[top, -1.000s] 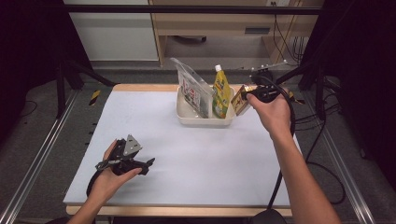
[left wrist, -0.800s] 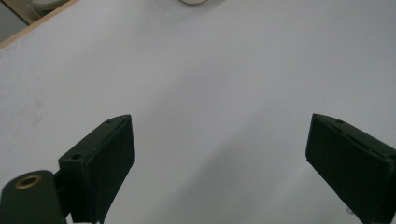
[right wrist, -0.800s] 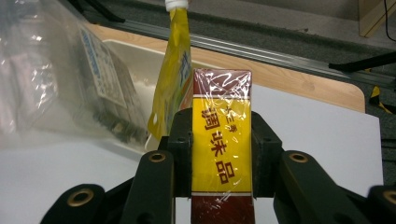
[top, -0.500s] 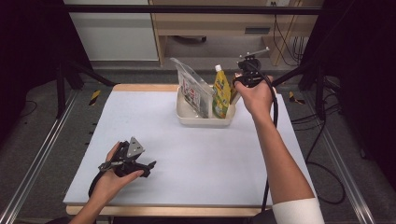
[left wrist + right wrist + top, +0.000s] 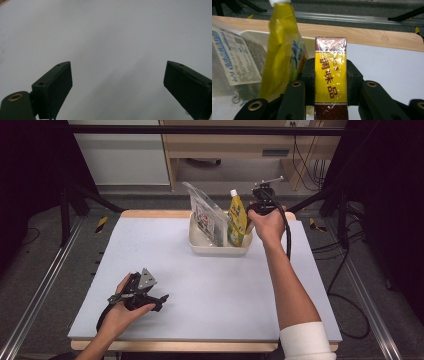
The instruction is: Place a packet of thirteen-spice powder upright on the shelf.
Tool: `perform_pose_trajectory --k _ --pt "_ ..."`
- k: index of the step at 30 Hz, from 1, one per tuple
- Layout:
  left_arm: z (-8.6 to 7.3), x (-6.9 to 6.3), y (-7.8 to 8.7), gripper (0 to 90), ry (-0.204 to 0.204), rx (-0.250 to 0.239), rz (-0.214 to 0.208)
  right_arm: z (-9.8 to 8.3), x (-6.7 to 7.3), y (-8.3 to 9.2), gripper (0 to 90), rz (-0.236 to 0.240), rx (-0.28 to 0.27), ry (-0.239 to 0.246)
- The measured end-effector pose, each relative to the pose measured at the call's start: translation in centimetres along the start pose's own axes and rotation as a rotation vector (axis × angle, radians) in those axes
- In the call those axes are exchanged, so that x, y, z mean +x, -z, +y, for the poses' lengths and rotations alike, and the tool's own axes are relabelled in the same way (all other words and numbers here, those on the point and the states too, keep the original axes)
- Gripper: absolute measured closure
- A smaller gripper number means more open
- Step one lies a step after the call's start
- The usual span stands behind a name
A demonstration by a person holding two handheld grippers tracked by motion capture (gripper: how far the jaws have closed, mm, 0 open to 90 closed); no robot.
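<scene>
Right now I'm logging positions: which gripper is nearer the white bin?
Right. The right gripper is at the bin's right end; the left gripper rests far off.

Grey floor (image 5: 45,265), wooden cabinet (image 5: 235,150) behind, dark curtained sides.

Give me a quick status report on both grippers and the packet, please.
Right gripper shut on brown-and-yellow packet, at the white bin. Left gripper open, over bare table. Yellow pouch stands close beside the packet.
</scene>
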State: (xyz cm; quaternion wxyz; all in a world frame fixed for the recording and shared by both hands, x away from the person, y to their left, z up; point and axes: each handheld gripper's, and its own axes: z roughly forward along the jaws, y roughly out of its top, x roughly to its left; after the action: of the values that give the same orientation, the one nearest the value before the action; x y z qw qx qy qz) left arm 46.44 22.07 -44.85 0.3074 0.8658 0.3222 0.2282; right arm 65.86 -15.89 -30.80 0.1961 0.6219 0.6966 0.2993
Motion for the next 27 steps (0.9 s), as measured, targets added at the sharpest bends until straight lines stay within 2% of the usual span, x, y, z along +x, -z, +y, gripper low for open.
perform_pose_trajectory --k 2,7,19,20,22,23,27 --pt "0.0 0.0 -0.1 8.0 -0.013 0.013 -0.002 -0.2 -0.3 -0.3 68.1 -0.005 0.004 -0.006" --pt "0.1 -0.3 -0.2 8.0 -0.007 0.004 -0.008 -0.6 -0.4 -1.1 68.1 -0.011 0.021 -0.012" --pt "0.1 -0.4 -0.3 8.0 -0.019 0.018 -0.011 -0.9 0.2 -2.4 66.5 -0.056 0.046 -0.002" --pt "0.1 -0.6 -0.4 8.0 -0.011 0.010 -0.016 -1.0 0.2 -2.5 66.2 -0.056 0.051 0.002" --pt "0.2 -0.6 -0.4 8.0 -0.028 0.022 -0.013 -1.3 0.1 -2.9 65.4 -0.051 0.064 -0.005" --pt "0.2 -0.6 -0.4 8.0 -0.022 0.009 -0.010 -1.5 0.1 -3.1 64.6 -0.044 0.064 -0.008" --pt "0.2 -0.5 -0.3 8.0 -0.021 0.010 -0.006 -2.0 0.0 -3.1 56.3 -0.019 0.026 -0.002"
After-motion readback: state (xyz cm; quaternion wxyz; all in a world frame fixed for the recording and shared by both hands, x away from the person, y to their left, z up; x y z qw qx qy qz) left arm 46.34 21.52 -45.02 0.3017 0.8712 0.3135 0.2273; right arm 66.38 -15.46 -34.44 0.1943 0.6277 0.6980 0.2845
